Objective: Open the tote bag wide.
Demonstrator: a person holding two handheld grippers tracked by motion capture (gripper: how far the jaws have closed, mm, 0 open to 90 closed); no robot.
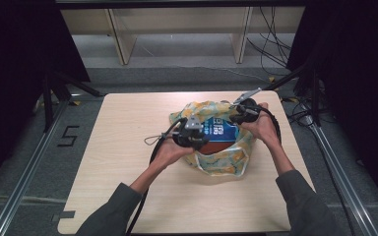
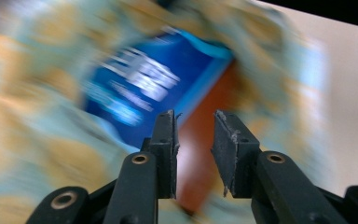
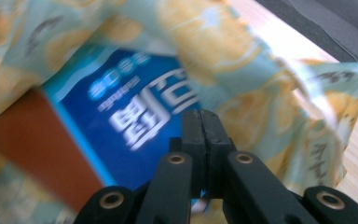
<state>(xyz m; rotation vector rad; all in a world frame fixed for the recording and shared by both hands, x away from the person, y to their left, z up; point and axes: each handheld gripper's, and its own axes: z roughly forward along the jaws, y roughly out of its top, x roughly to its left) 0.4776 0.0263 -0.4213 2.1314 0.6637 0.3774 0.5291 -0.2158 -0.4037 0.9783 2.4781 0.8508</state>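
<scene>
Between parted left tool (image 2: 195,135): blue box (image 2: 154,88)

Floor mark: you had a dark digit "5" (image 1: 68,136) taped on the grey floor left of the table (image 1: 128,162).
Package print: the blue package (image 3: 135,121) in the patterned bag (image 3: 242,74) carried white lettering that looked Korean in the right gripper view; you could not read it, since it was blurred and turned.
Package in left gripper view: white lines of print on the blue face (image 2: 144,84) were smeared past reading.
</scene>
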